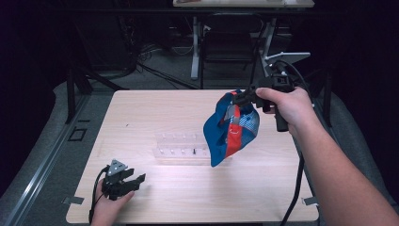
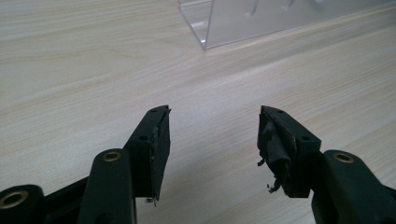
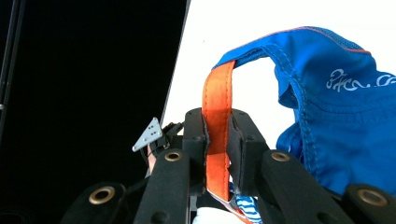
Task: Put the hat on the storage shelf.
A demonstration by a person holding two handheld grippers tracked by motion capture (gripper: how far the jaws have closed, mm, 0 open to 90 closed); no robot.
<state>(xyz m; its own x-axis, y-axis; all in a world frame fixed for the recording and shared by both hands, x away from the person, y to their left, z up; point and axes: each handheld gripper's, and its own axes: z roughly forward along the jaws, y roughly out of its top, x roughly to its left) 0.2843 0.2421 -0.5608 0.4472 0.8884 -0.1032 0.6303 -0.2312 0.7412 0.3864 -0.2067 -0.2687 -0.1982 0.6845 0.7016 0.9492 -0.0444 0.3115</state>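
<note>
A blue cap (image 1: pixel 230 129) with an orange strap (image 3: pixel 217 107) hangs in the air over the right half of the table. My right gripper (image 1: pixel 242 99) is shut on that orange strap (image 1: pixel 234 113), and the cap dangles below it, above the right end of a clear plastic rack (image 1: pixel 181 148). In the right gripper view the strap runs up between my closed jaws (image 3: pixel 218 135) to the blue fabric (image 3: pixel 336 107). My left gripper (image 1: pixel 134 181) rests low near the table's front left, open, with nothing between its fingers (image 2: pixel 212 140).
The clear rack's corner (image 2: pixel 205 28) lies ahead of the left gripper. The wooden table (image 1: pixel 141 117) has bare surface at left and front. Table legs and cables (image 1: pixel 195 47) stand on the dark floor beyond the far edge.
</note>
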